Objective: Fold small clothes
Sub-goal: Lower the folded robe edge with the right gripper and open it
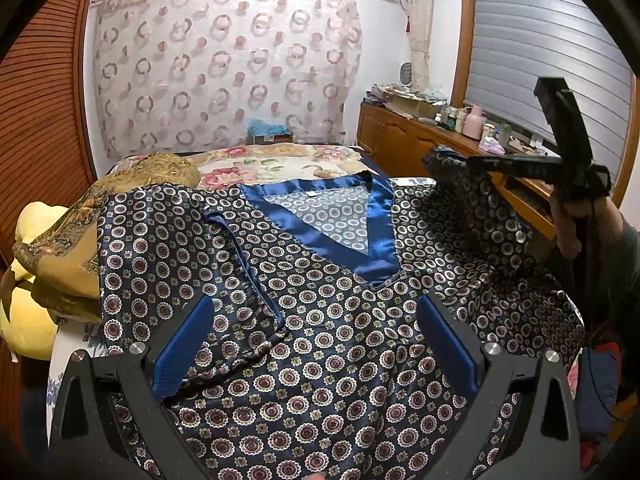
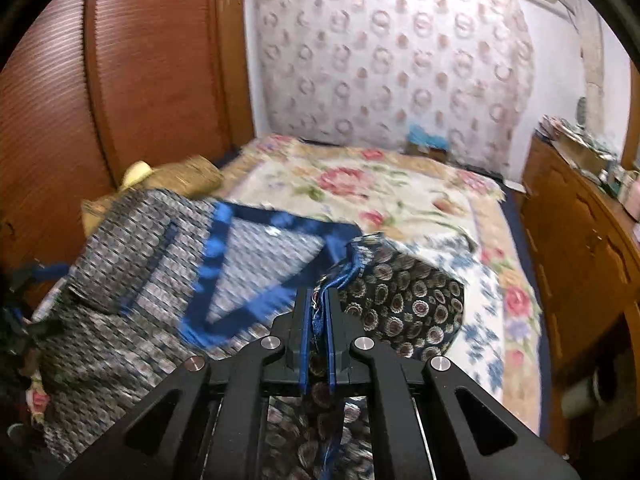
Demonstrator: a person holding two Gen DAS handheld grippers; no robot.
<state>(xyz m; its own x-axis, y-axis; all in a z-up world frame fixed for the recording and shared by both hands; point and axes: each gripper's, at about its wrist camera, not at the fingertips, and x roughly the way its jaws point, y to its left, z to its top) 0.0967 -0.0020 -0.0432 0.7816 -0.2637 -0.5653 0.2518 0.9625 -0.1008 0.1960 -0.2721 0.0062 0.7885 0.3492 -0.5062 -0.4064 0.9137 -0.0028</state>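
Had black angular left gripper (image 1: 316,344) and right gripper (image 2: 318,320) frames, blue pads, silver screws, a grey sleeve (image 1: 628,256).

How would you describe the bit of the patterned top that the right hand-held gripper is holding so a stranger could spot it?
Start at the floral bedspread, where a navy circle-print top with a blue satin V-neck lies. The right hand-held gripper is shut on its right sleeve. Unlike the other sleeve, folded flat across the body, this one is lifted off the bed.
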